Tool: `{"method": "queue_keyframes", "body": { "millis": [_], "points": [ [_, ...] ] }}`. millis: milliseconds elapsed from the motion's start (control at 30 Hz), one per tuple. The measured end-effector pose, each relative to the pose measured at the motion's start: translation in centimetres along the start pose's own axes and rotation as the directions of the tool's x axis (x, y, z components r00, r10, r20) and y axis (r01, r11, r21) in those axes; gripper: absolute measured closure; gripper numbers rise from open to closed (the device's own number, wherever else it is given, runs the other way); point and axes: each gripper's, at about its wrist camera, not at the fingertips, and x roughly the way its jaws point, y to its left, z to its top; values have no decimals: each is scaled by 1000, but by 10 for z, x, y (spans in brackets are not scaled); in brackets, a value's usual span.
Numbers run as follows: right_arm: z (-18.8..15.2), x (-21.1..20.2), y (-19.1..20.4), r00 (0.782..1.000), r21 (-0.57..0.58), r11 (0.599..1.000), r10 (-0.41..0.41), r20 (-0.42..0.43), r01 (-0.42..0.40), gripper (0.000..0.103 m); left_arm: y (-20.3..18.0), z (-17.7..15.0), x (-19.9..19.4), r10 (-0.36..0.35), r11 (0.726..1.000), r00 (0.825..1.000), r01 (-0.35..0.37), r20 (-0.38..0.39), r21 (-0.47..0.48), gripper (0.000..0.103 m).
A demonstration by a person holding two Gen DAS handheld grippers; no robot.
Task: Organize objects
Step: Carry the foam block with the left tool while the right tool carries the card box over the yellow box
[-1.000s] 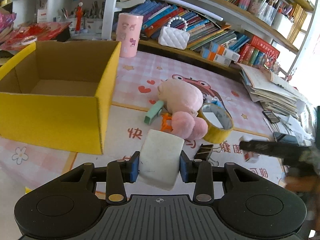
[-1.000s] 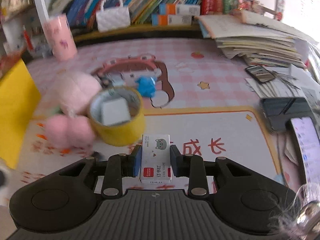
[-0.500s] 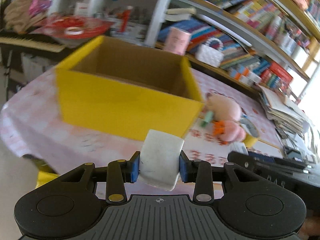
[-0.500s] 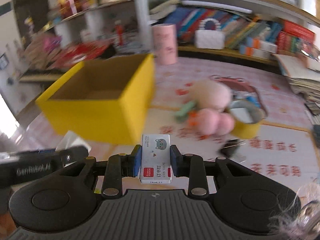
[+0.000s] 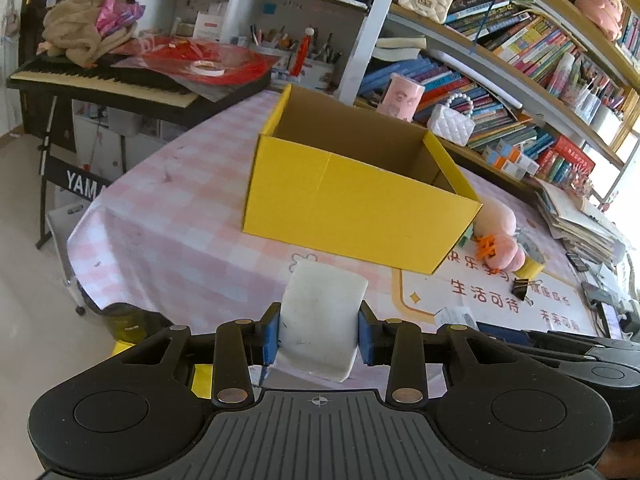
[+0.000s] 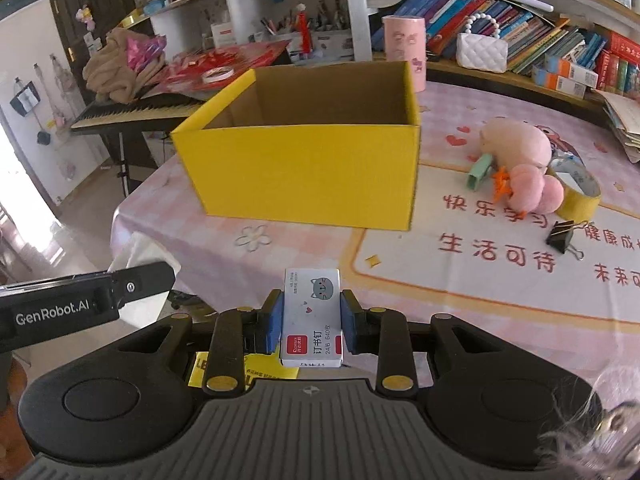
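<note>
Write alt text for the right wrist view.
The right gripper holds a small white staple box in its jaws, facing an open yellow cardboard box on a pink checked tablecloth. A pink plush toy and a tape roll lie to the right.

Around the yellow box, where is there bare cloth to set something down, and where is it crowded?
Free: the checked tablecloth left of the yellow box, out to the table's edge, and the strip in front of it. Crowded: its right side, with the pink plush, green clip, tape roll and binder clip.
</note>
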Motion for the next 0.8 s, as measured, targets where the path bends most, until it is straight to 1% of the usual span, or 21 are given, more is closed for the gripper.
{"method": "queue_keyframes", "body": {
  "millis": [133, 400, 800],
  "points": [
    [-1, -3, 11, 1000, -5, 1000, -18, 9, 18, 75, 4, 1, -3, -27, 1000, 1000, 27, 5, 10, 68],
    [1, -8, 17, 999, -5, 999, -46, 21, 46, 75, 8, 4, -5, -65, 998, 998, 65, 18, 28, 68],
    [1, -8, 21, 998, -1, 998, -63, 30, 63, 75, 7, 10, -8, -85, 995, 996, 83, 33, 63, 68]
  ]
}}
